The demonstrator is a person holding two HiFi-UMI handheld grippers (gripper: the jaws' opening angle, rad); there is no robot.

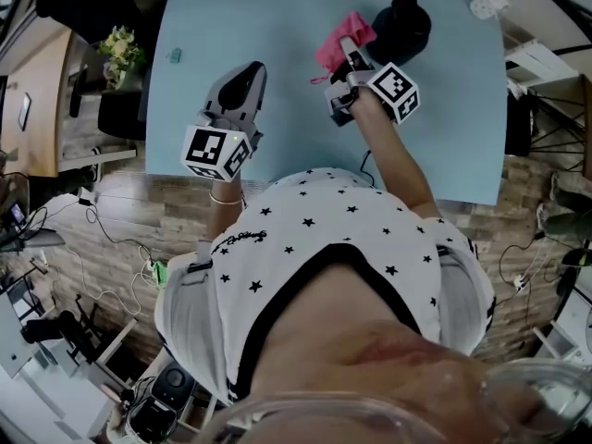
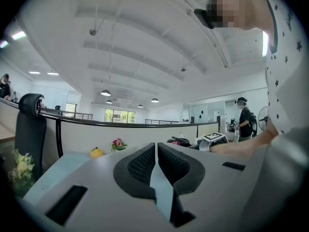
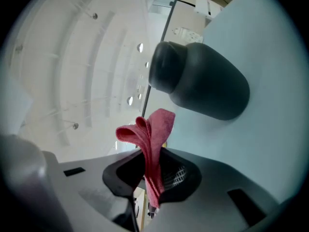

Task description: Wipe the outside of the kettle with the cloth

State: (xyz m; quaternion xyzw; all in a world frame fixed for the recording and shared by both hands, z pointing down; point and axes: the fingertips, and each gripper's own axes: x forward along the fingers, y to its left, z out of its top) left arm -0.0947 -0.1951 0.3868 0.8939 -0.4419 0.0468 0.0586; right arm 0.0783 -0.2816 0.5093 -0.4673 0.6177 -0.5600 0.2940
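Wiping seems not yet begun: the right claw is clamped on the pink cloth, held just beside the dark kettle on the tabletop, with no clear contact. The left claw hangs well apart, jaws together on nothing.

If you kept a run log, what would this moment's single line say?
right tool: shut on pink cloth, close to black kettle, no contact seen | left tool: shut, empty, held aside
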